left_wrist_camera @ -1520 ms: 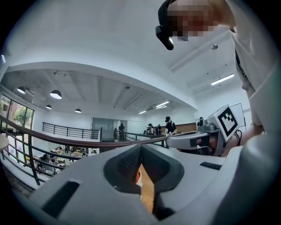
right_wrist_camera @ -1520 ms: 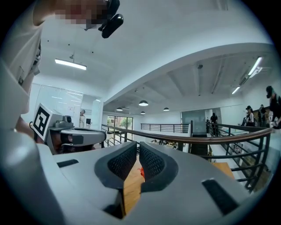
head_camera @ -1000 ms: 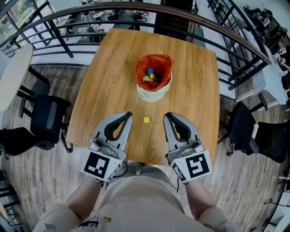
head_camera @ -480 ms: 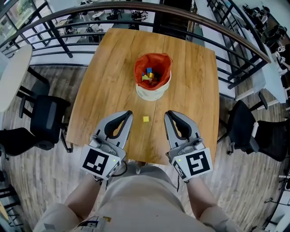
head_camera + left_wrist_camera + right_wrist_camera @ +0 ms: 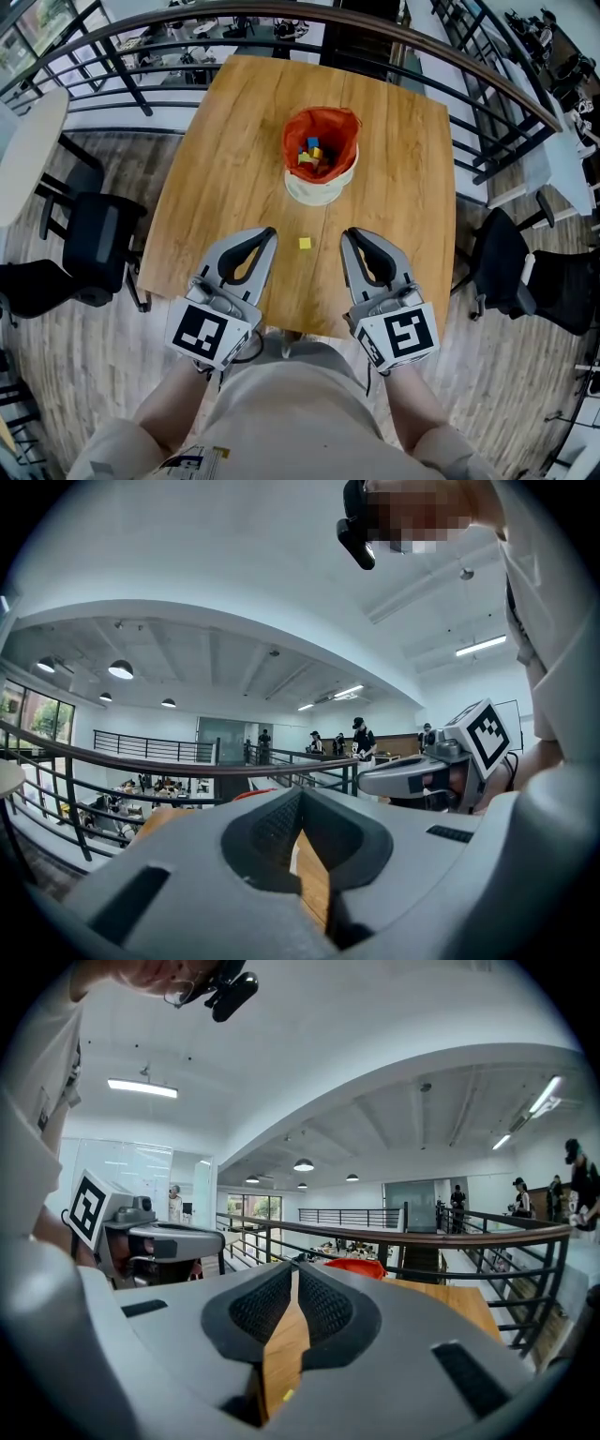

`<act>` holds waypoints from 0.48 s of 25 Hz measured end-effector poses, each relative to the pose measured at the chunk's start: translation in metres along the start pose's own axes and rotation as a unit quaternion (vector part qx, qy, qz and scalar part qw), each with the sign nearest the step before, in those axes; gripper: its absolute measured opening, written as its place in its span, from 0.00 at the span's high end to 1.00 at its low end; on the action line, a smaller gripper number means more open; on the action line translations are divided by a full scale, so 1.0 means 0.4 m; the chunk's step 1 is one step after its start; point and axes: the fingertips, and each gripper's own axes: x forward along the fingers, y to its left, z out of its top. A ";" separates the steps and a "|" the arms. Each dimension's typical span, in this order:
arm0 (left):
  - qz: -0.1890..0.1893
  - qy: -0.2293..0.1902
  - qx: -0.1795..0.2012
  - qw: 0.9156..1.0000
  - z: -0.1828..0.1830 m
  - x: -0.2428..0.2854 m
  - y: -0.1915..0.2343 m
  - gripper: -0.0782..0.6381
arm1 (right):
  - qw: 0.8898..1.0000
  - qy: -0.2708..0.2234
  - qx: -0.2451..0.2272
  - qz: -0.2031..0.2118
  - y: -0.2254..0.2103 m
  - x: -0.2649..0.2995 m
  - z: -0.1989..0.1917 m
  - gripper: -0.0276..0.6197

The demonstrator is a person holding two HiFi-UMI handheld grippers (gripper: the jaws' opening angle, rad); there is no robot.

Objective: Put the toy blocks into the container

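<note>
One small yellow block (image 5: 304, 243) lies loose on the wooden table (image 5: 234, 150), between my two grippers and below the container. The container (image 5: 320, 155) is a white tub lined with red, holding several coloured blocks; its red rim (image 5: 357, 1267) shows in the right gripper view. My left gripper (image 5: 265, 233) rests at the near table edge, left of the block, jaws shut and empty. My right gripper (image 5: 347, 234) rests to the block's right, also shut with nothing held. The jaw tips meet in both gripper views (image 5: 298, 795) (image 5: 292, 1271).
A curved metal railing (image 5: 309, 21) runs behind the table. Dark chairs stand at the left (image 5: 89, 244) and right (image 5: 525, 272) of the table. A pale round table (image 5: 23, 150) sits at far left. People stand in the distance (image 5: 361, 738).
The head view has shifted slightly; both grippers and the yellow block stay where they were.
</note>
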 end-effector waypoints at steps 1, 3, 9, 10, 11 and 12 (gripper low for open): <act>0.001 0.001 0.000 1.000 -0.004 0.000 0.005 0.87 | 1.000 0.007 -0.009 -0.005 -0.001 0.004 -0.005 0.91; 0.004 0.005 -0.001 1.000 -0.010 -0.002 0.017 0.87 | 1.000 0.019 -0.020 -0.014 -0.002 0.013 -0.015 0.91; 0.010 0.014 0.000 1.000 -0.029 0.007 0.053 0.87 | 0.999 0.040 -0.004 -0.013 0.002 0.052 -0.043 0.90; 0.011 0.019 0.000 1.000 -0.039 0.011 0.058 0.87 | 0.999 0.047 -0.004 -0.012 0.005 0.062 -0.049 0.89; 0.011 0.027 0.000 1.000 -0.051 0.015 0.064 0.87 | 0.998 0.054 -0.006 -0.010 0.008 0.073 -0.057 0.86; 0.011 0.034 0.000 0.999 -0.065 0.020 0.068 0.87 | 0.998 0.063 -0.008 -0.008 0.011 0.084 -0.066 0.78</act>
